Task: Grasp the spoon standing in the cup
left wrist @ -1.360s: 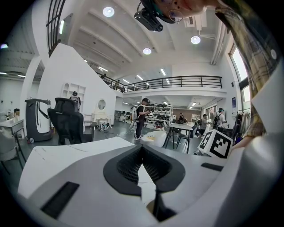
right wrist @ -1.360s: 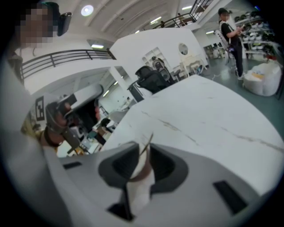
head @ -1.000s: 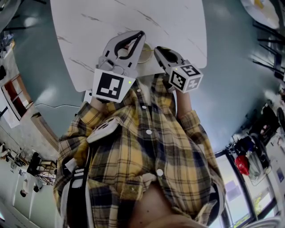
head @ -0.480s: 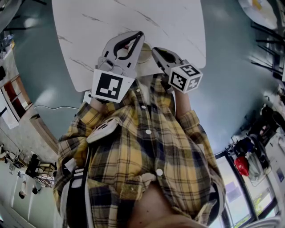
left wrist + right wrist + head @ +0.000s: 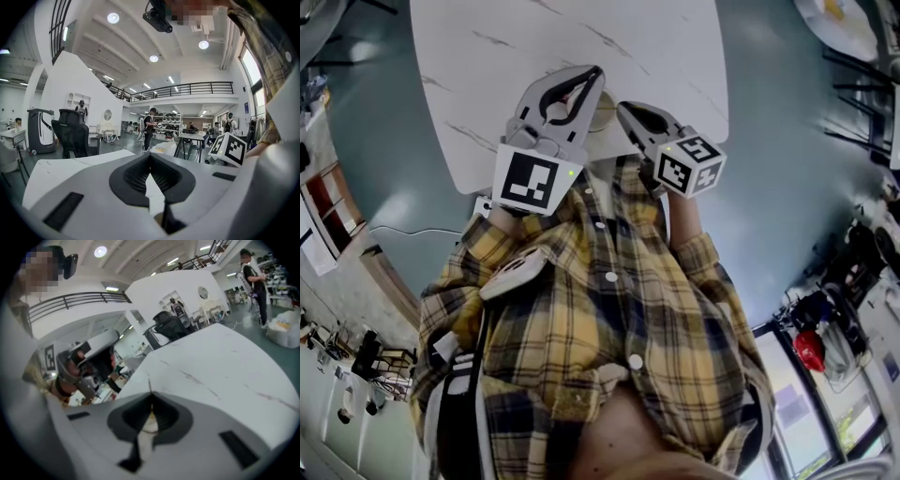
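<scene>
Right hand-held gripper (image 5: 622, 108) has edged left against the cup (image 5: 602, 112) since a second ago, and its jaws have come together.
From its own view I read the tips as pinched on a thin dark stem, the spoon (image 5: 149, 383), which pokes up just past them over the white marbled bench (image 5: 656, 47); a pale shape shows through the gap behind the pads, and I can't say what it is. Head view: the tan cup sits near the bench's near edge, between the two grippers, with the spoon too small to pick out there. Left hand-held gripper (image 5: 597, 71) sits just left of the cup in much the same place as before, tips together and empty.
</scene>
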Tool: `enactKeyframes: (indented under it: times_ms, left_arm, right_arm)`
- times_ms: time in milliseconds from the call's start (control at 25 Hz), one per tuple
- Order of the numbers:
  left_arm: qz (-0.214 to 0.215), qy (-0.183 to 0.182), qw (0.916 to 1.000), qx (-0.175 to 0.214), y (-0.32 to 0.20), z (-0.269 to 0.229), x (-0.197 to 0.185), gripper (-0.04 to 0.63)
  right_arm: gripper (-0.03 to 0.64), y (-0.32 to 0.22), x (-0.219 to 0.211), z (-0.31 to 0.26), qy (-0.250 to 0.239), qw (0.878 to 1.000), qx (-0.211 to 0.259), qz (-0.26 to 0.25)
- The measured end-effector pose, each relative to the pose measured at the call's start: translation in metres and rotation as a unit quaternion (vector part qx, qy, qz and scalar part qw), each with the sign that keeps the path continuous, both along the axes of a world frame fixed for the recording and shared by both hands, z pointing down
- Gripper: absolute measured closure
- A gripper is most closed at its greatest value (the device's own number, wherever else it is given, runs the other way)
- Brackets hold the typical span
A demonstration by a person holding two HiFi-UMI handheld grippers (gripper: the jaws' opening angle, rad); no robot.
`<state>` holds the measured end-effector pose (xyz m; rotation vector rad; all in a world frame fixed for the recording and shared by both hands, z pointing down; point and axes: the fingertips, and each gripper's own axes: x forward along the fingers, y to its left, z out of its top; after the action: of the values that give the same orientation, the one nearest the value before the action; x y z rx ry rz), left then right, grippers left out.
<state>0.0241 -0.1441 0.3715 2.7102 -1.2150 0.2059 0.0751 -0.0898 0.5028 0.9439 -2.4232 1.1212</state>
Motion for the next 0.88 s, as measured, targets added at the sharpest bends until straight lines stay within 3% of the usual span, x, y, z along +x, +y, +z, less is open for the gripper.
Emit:
enactKeyframes:
  times_ms: [880]
  left_arm:
    - [-0.074, 0.000, 0.9967, 0.035, 0.011, -0.024, -0.019, 0.579]
  right_arm:
    - [0.583, -0.008, 0.005, -0.081, -0.010, 0.993, 0.097, -0.064]
